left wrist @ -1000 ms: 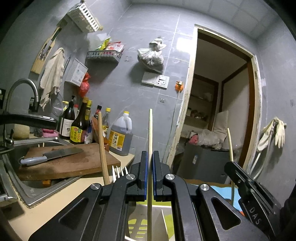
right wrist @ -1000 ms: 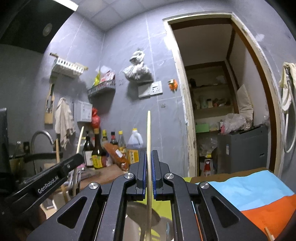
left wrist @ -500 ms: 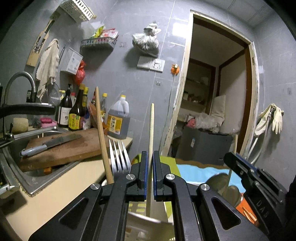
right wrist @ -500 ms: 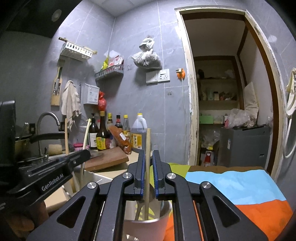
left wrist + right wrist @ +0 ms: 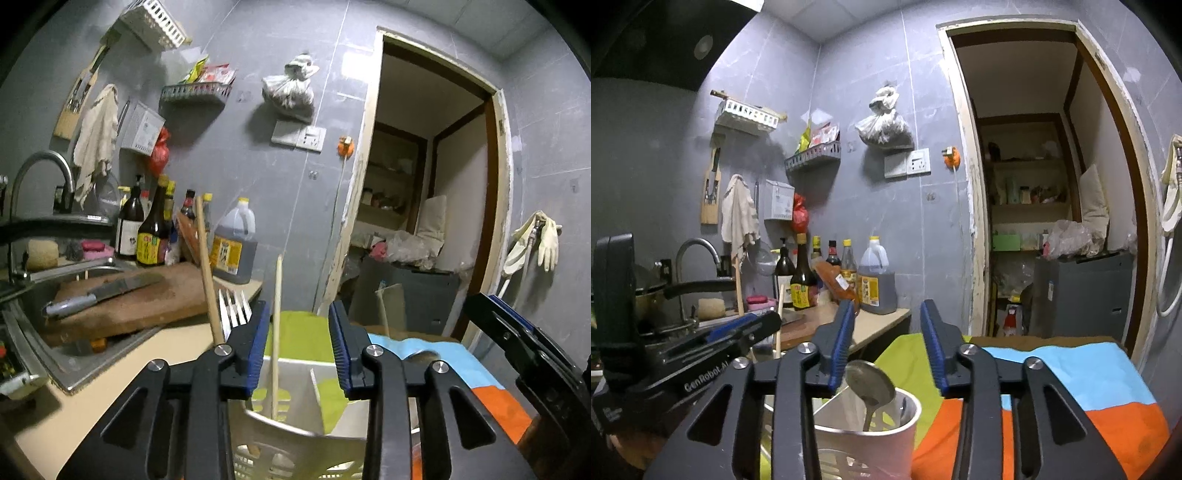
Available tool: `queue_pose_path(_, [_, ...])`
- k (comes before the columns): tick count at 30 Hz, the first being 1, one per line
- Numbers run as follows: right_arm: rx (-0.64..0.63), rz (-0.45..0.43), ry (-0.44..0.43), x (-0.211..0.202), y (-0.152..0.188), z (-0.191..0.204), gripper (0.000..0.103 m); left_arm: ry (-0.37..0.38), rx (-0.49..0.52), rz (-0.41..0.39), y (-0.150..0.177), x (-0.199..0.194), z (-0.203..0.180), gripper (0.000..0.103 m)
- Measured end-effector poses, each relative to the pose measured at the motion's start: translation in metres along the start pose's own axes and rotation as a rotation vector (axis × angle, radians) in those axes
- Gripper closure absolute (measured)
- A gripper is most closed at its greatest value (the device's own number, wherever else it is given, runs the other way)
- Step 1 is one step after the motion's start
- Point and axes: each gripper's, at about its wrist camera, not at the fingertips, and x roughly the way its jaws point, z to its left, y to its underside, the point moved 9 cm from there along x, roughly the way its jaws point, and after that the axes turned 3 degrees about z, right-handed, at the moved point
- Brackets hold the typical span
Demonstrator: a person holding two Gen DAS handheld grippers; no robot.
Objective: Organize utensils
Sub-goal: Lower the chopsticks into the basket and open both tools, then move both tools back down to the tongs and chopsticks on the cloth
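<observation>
Left claw: my left gripper (image 5: 297,347) is pointing level over the white slotted holder (image 5: 295,443), and its jaws have just been opening, so the blue pads are standing apart with nothing pressing on them.
Chopstick: one pale wooden chopstick (image 5: 276,332) is standing upright between my left pads, closer to the left one, touching neither as far as I can tell; its lower end is sitting inside the holder just below my fingers.
Holder neighbours: a second wooden stick (image 5: 207,273) and a white fork (image 5: 232,308) are rising just to the left of my left claw, prongs up, from the same holder.
Right claw: my right gripper (image 5: 886,343) is also pointing level, its jaws having just been opening too; the pads are apart and I am gripping nothing.
Cup: a pale round cup (image 5: 871,432) is sitting directly beneath my right fingers, with a metal spoon (image 5: 870,384) standing in it, bowl up, just below the gap.
Beyond both claws: a cloth of green, blue and orange (image 5: 1071,373) is lying under and ahead of the containers.
Far left of my left claw: a cutting board (image 5: 125,299) is lying across the sink with a knife (image 5: 99,291) on it, well apart from the holder.
Other claw seen: my left gripper is showing at the lower left of the right view, beside the cup.
</observation>
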Motion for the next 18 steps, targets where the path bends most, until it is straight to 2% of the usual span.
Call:
queue_pose_path(2, [0.000,-0.015,0.006,-0.008,-0.006,-0.005,0.056,0.000,0.010,-0.007,-0.006,-0.006,-0.002,0.067])
queue_pose_path(5, [0.012,-0.036,0.025,-0.021,-0.015,-0.016,0.049,0.001,0.020,-0.012,-0.012,-0.015,-0.007,0.063])
queue_pose_path(6, [0.016,-0.040,0.035,-0.025,-0.018,-0.020,0.047,0.002,0.022,-0.009,-0.014,-0.017,-0.009,0.059])
queue_pose_path(8, [0.022,-0.049,0.047,-0.034,-0.022,-0.027,0.031,0.015,0.029,-0.009,-0.017,-0.023,-0.016,0.053])
queue_pose_path(10, [0.022,-0.072,0.065,-0.048,-0.028,-0.035,0.024,0.026,0.042,-0.012,-0.020,-0.028,-0.024,0.045])
queue_pose_path(14, [0.006,-0.091,0.102,-0.072,-0.033,-0.049,0.012,0.071,0.078,-0.006,-0.021,-0.041,-0.047,0.034])
queue_pose_path(16, [-0.001,-0.095,0.123,-0.084,-0.034,-0.057,0.006,0.103,0.081,-0.001,-0.021,-0.045,-0.058,0.022])
queue_pose_path(18, [-0.003,-0.099,0.140,-0.098,-0.035,-0.066,0.001,0.139,0.084,0.004,-0.019,-0.051,-0.071,0.018])
